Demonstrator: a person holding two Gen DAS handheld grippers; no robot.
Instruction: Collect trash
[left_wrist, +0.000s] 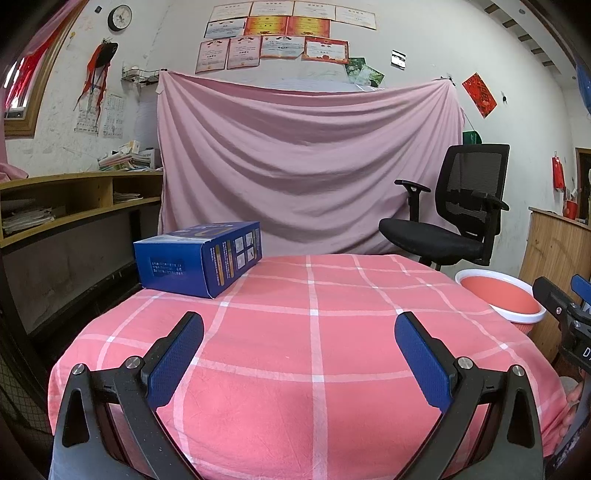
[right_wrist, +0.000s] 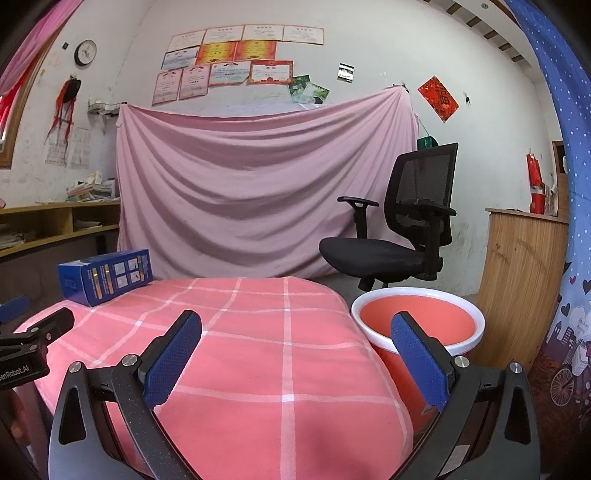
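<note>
A blue box (left_wrist: 199, 258) lies flat at the far left corner of a table draped in a pink checked cloth (left_wrist: 314, 350), its near end jutting slightly past the cloth's rounded edge. The rest of the cloth is open, with a wide bare stretch between the box and both tools. Just off the table's right edge, below its level, stands a pink bucket with a white rim (right_wrist: 417, 321), its mouth open and unobstructed. Beyond it are a black office chair (right_wrist: 399, 229) and a wooden counter (right_wrist: 524, 280); a pink sheet (left_wrist: 306, 166) hangs across the back wall.

The left gripper (left_wrist: 299, 332) hovers level over the near middle of the cloth, its blue-padded fingers spread wide with nothing between them. The right gripper (right_wrist: 295, 330) is held beside it, straddling the table's right edge, fingers equally wide and empty, the right pad (right_wrist: 417, 354) overlapping the bucket's rim in view.
</note>
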